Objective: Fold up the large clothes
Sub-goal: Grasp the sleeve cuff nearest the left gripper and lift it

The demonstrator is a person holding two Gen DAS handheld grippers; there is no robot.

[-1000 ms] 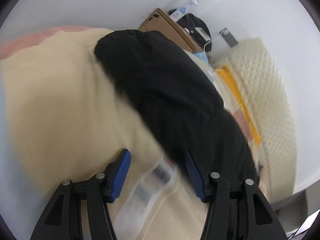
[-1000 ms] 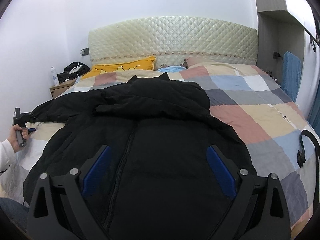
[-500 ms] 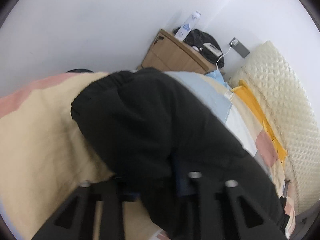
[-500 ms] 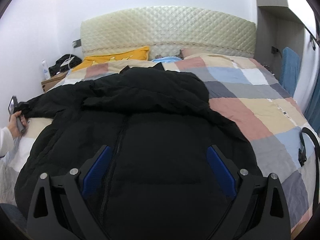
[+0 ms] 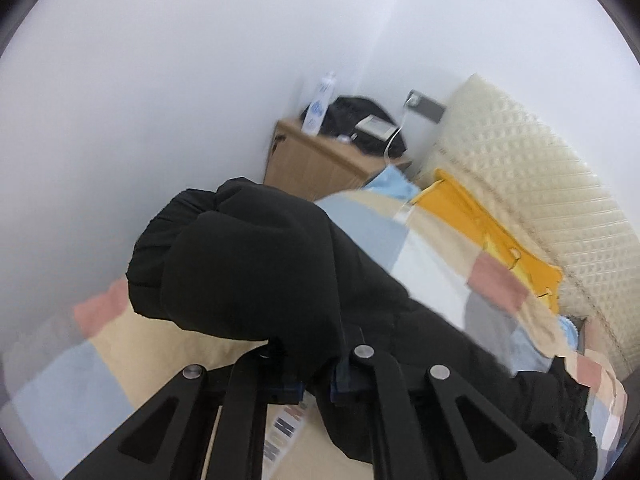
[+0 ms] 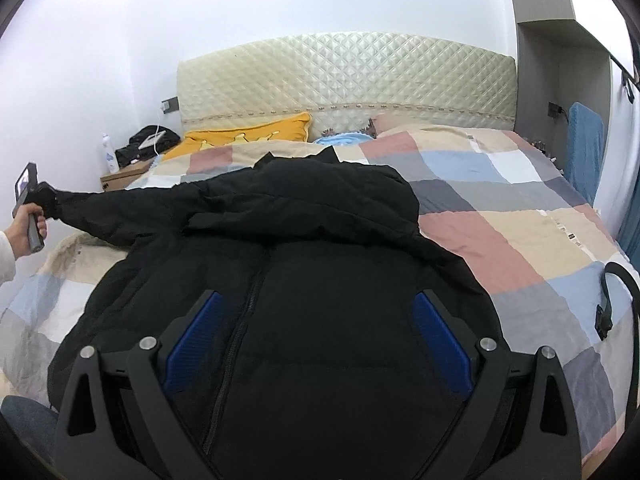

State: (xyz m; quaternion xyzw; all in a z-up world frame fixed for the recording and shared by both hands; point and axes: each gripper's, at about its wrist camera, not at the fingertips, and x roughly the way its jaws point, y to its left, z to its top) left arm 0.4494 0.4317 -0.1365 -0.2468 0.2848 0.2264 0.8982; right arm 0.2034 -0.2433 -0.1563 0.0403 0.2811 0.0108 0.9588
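Observation:
A black puffer jacket (image 6: pixel 320 264) lies front up on the checkered bedspread (image 6: pixel 500 216), hood toward the headboard. My left gripper (image 5: pixel 314 380) is shut on the jacket's left sleeve (image 5: pixel 248 264) near the cuff and holds it lifted above the bed's left edge. In the right wrist view the sleeve (image 6: pixel 120 208) stretches out to the left, to the left gripper (image 6: pixel 30 208). My right gripper (image 6: pixel 318 344) is open and empty, hovering over the jacket's lower front by the zipper.
A wooden nightstand (image 5: pixel 316 160) with a bottle and a black bag stands by the wall at the left. A yellow pillow (image 6: pixel 248 136) and a quilted headboard (image 6: pixel 344 80) are at the far end. A black strap (image 6: pixel 616 300) lies on the bed's right side.
My left gripper closed on the sleeve and lifted it, pulling it outward to the left. The right gripper stayed open over the jacket.

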